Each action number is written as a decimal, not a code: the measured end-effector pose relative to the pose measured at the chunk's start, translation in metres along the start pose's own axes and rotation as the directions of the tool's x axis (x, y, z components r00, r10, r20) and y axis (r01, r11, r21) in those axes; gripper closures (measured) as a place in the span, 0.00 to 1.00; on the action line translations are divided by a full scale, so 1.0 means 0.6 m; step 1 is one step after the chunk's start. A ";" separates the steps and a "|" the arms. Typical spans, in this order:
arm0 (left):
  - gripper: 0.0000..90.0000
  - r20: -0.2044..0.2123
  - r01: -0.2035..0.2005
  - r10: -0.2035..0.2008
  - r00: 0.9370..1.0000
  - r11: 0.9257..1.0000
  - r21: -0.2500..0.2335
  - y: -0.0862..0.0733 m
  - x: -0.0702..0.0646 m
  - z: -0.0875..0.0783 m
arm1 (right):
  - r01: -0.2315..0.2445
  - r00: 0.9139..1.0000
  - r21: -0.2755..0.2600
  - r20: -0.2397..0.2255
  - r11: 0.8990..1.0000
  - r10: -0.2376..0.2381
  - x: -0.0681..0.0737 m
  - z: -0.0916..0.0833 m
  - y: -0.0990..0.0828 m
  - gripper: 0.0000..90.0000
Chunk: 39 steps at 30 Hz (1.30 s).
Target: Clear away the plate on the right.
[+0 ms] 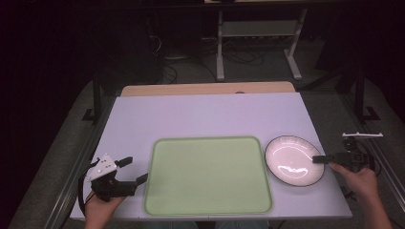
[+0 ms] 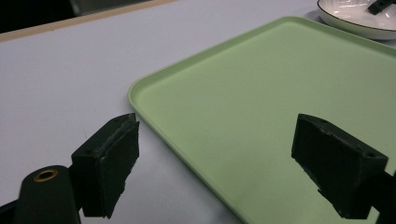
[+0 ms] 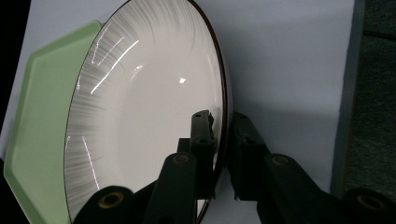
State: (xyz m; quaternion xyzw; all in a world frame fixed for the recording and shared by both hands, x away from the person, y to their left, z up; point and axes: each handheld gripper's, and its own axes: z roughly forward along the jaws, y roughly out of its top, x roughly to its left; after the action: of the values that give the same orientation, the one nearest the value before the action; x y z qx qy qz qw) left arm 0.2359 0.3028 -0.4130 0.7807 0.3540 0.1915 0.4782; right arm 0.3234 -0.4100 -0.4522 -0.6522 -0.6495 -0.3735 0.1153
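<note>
Plate (image 1: 291, 160), white w/ a dark rim and fine grey streaks round its inner wall, sits on the pale counter (image 1: 205, 114) just right of the green tray (image 1: 208, 175), near the counter's right edge. Right gripper (image 1: 319, 159) has its jaws clamped on the plate's right rim: in the right gripper view (image 3: 223, 144) one jaw lies inside the bowl, the other outside under the rim, rim pinched between. From the high view the jaw tips are small and dark, so the pinch itself is hard to make out there. The plate's lower edge is cut off in the right gripper view, hidden behind the jaw arms; whether the plate is lifted or flat on the counter can't be told.

Left gripper (image 1: 133, 171) sits at the counter's front left corner, jaws wide open, nothing between them. In the left gripper view (image 2: 215, 163) one jaw hangs over bare counter, the other over the tray, w/ the tray's near corner rim between. Whether the jaws touch the tray can't be told. Tray is bare; its far right part is cut off in that view, and the plate (image 2: 359, 18) peeks in at top right, partly out of frame
</note>
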 end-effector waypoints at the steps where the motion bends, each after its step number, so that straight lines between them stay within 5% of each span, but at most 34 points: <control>1: 0.16 0.000 0.002 -0.002 1.000 1.000 0.000 0.000 0.000 0.000 | 0.000 1.000 0.000 0.000 1.000 0.000 0.000 0.000 0.000 0.89; 11: 0.16 0.000 0.003 -0.003 1.000 1.000 -0.004 0.000 0.000 -0.001 | -0.037 0.997 -0.057 -0.071 0.998 0.033 -0.007 -0.002 -0.005 0.90; 27: 0.16 -0.002 0.003 -0.003 1.000 1.000 -0.008 0.000 0.002 -0.002 | -0.030 0.996 -0.103 -0.088 0.994 0.021 0.015 -0.017 0.004 0.90; 39: 0.16 -0.008 0.013 -0.013 1.000 1.000 -0.010 -0.001 0.003 -0.003 | -0.087 0.990 -0.184 -0.129 0.979 0.063 0.003 -0.049 -0.009 0.88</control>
State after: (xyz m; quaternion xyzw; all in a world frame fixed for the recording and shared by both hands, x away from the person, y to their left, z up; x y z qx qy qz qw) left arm 0.2357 0.3053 -0.4126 0.7753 0.3601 0.1929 0.4818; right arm 0.3083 -0.4268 -0.4325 -0.6601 -0.5776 -0.4682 0.1065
